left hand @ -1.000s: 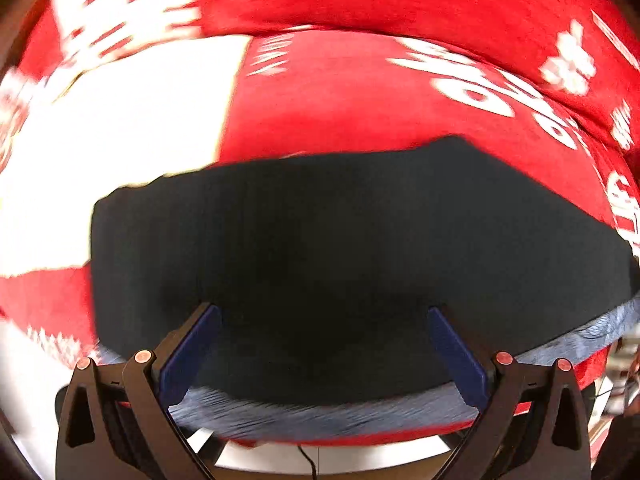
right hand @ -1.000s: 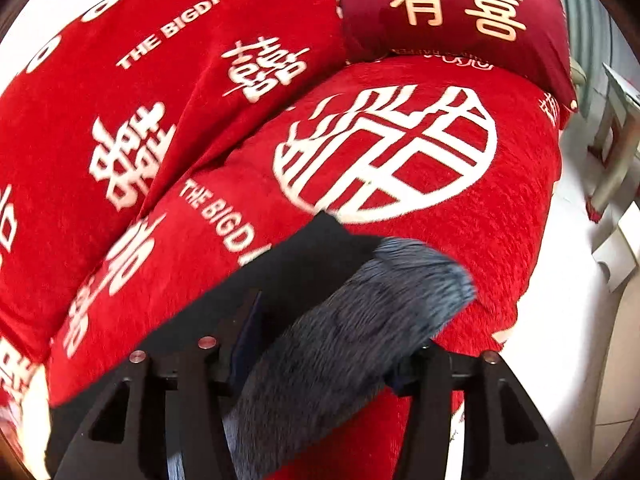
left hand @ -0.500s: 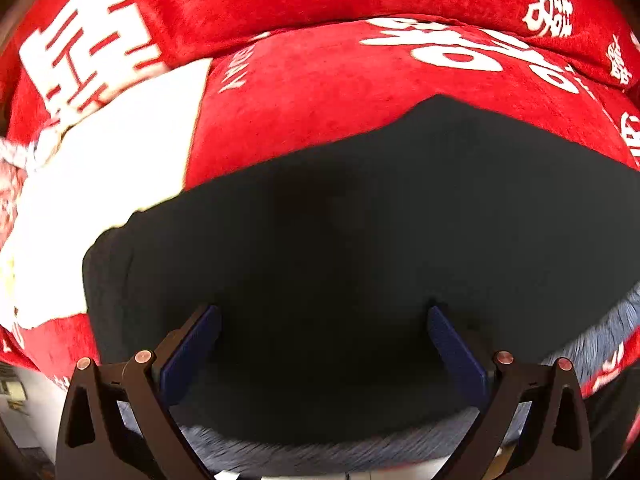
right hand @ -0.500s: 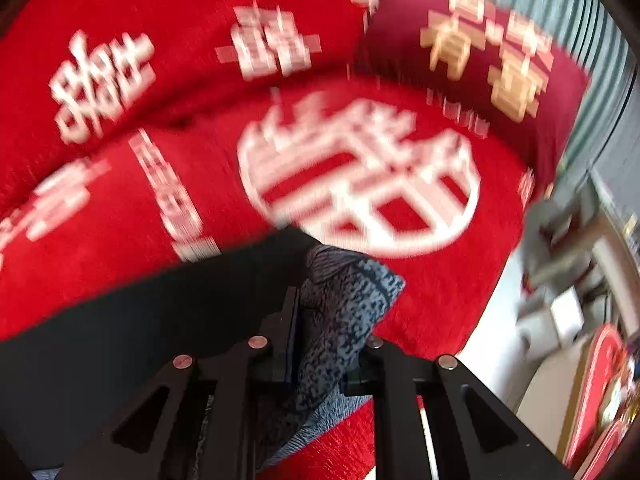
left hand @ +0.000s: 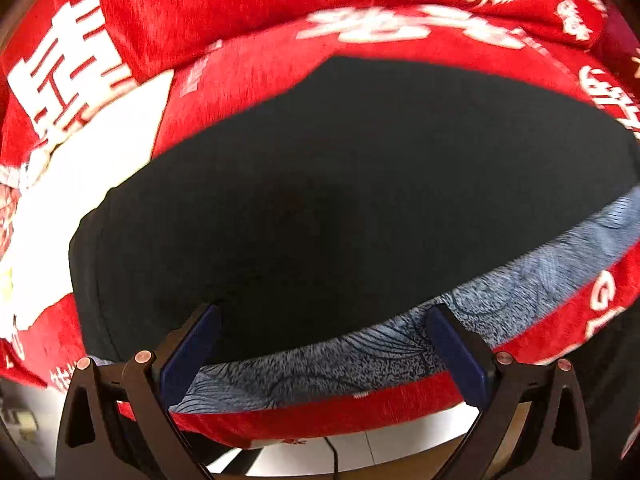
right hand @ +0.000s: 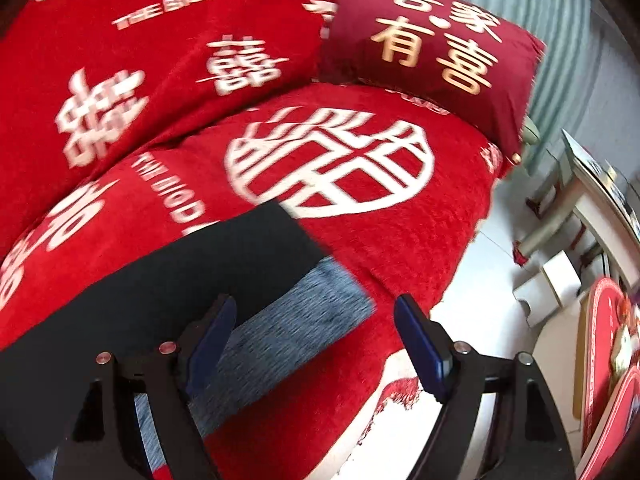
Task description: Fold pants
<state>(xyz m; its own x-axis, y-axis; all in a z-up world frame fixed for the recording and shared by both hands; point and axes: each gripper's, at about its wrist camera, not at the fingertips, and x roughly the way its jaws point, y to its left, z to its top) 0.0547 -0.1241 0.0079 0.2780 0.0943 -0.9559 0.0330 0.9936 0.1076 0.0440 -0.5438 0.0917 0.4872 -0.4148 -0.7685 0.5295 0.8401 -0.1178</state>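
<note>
Black pants (left hand: 340,180) lie spread on a red sofa cover (left hand: 248,68), with a grey-blue fleecy lining strip (left hand: 520,276) showing along their near edge. My left gripper (left hand: 322,316) hangs open over that edge, its blue pads apart and not pressing the cloth. In the right wrist view the pants (right hand: 192,276) end in a grey-blue lining flap (right hand: 288,320) lying flat on the cover. My right gripper (right hand: 316,304) is opening above that flap. The flap lies partly between its fingers, and the pads do not touch it.
A dark red cushion (right hand: 432,60) with gold characters leans at the sofa's far end. The red backrest (right hand: 140,60) rises behind the seat. Right of the sofa edge are pale floor (right hand: 492,280), a white table (right hand: 588,200) and small boxes (right hand: 556,284).
My right gripper, shut on the lining flap half a second ago, has opened, and the flap now lies flat. The left gripper shifted over the pants, staying open.
</note>
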